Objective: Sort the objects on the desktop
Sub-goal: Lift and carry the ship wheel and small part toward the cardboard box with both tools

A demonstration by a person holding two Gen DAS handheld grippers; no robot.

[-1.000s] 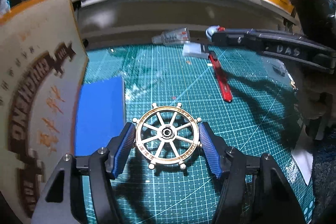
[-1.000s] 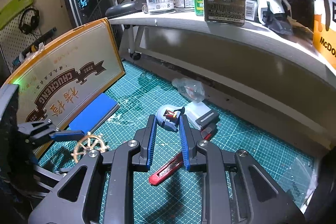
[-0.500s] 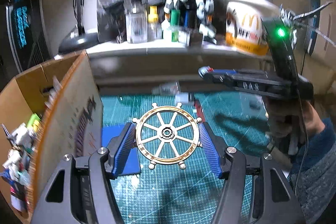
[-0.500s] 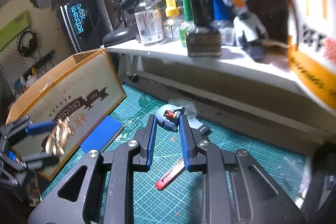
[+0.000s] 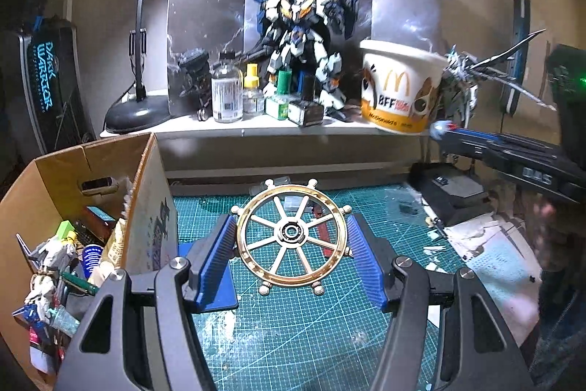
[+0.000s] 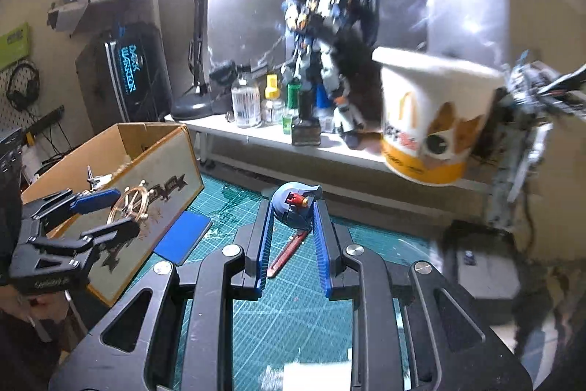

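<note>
A golden ship's-wheel model (image 5: 291, 231) hangs above the green cutting mat (image 5: 293, 336), and my left gripper (image 5: 291, 226) is shut on its rim with both blue pads. The right wrist view shows that same wheel (image 6: 132, 202) and left gripper (image 6: 97, 211) beside the printed wall of the cardboard box (image 6: 161, 167). My right gripper (image 6: 294, 204) is shut on a small rounded blue model part (image 6: 291, 207) with a red piece, held clear of the mat. In the left wrist view, the right gripper (image 5: 445, 129) reaches in from the right, just below the paper bucket.
The open cardboard box (image 5: 91, 152) at left holds several model parts. A red utility knife (image 6: 287, 253) and a blue flat pad (image 6: 183, 237) lie on the mat. On the white shelf (image 5: 256, 127) stand bottles, a robot figure (image 5: 300, 35) and a McDonald's bucket (image 5: 399, 87).
Both grippers have risen off the mat with their items still held. The views have tilted up, so the box's inside and the shelf now show. The right gripper has shifted toward the bucket.
</note>
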